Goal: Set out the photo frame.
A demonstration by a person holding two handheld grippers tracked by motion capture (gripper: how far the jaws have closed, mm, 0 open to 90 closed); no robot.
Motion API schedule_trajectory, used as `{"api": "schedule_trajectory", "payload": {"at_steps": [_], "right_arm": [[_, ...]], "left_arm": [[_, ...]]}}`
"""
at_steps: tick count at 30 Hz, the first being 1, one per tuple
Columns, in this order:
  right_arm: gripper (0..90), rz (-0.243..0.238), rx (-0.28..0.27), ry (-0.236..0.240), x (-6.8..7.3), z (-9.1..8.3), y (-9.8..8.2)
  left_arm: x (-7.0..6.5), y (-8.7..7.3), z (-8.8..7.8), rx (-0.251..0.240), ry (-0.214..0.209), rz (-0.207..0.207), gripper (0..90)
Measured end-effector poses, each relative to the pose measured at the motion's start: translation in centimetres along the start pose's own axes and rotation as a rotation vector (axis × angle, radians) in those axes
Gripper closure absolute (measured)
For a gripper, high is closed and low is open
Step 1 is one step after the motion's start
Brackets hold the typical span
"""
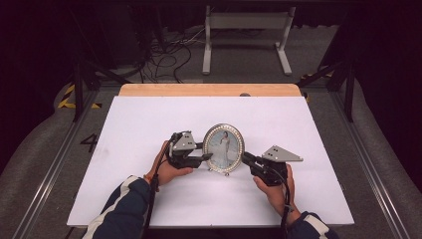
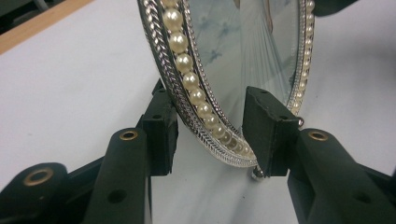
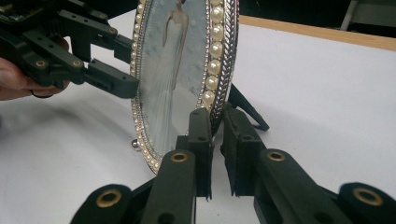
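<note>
Oval picture frame [image 1: 223,148] stands upright near the middle of the white desk [image 1: 149,119], pearl-and-silver rim facing the person, photo of a figure in a white gown behind the glass.

Right gripper [image 1: 245,159] — jaws nearly closed, pinching the frame's right rim between the pads; in the right gripper view [image 3: 215,126] the rim sits tight between the two black pads, and the frame's back strut [image 3: 247,109] shows splayed out behind it.

Left gripper [image 1: 205,151] — jaws about half open, straddling the frame's left lower rim. In the left gripper view [image 2: 210,133] one pad stands behind the rim and one in front of the glass, with gaps on both sides; no clamp yet that I can see.

Progress, as judged: frame is held on its right side and standing; the left side is bracketed but not gripped. What remains looks like closing the left jaws, then lifting or repositioning with both.

Room: open white desk all around the frame, wide on each side and beyond it toward the wooden edge [image 1: 209,89]. The near edge lies closer, under the person's forearms. Nothing else stands near the frame.
</note>
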State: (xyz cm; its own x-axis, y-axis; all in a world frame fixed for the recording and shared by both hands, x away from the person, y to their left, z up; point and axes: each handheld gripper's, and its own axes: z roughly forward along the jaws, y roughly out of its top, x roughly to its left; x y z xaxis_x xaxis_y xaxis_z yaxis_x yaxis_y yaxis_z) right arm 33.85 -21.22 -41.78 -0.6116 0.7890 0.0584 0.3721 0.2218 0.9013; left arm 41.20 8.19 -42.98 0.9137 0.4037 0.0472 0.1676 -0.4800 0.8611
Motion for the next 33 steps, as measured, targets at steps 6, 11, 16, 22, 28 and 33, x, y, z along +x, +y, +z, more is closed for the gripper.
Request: {"api": "schedule_trajectory", "payload": {"at_steps": [6, 11, 16, 22, 28, 33], "right_arm": [[82.2, -0.002, 0.008, -0.003, 0.11, 0.08, -0.16], [82.9, -0.007, 0.009, -0.007, 0.17, 0.25, -0.17], [83.0, -0.005, 0.010, -0.009, 0.14, 0.32, -0.15], [83.0, -0.002, 0.014, -0.011, 0.00, 0.42, -0.17], [82.9, -0.005, 0.016, -0.011, -0.04, 0.52, -0.10], [82.7, -0.006, 0.016, -0.004, -0.10, 0.65, 0.00]], "left_arm": [[0.26, -0.08, -0.41, -0.036, 0.009, -0.023, 62.1], [0.33, -0.13, -0.57, -0.034, 0.003, -0.021, 64.9], [0.22, -0.14, -0.65, -0.029, 0.007, -0.017, 64.7], [-0.15, -0.05, -0.76, -0.013, 0.027, 0.011, 64.1], [-0.31, -0.17, -0.87, -0.010, 0.033, 0.009, 64.2], [-0.52, -0.35, -0.96, 0.006, 0.043, 0.022, 64.2]]}}
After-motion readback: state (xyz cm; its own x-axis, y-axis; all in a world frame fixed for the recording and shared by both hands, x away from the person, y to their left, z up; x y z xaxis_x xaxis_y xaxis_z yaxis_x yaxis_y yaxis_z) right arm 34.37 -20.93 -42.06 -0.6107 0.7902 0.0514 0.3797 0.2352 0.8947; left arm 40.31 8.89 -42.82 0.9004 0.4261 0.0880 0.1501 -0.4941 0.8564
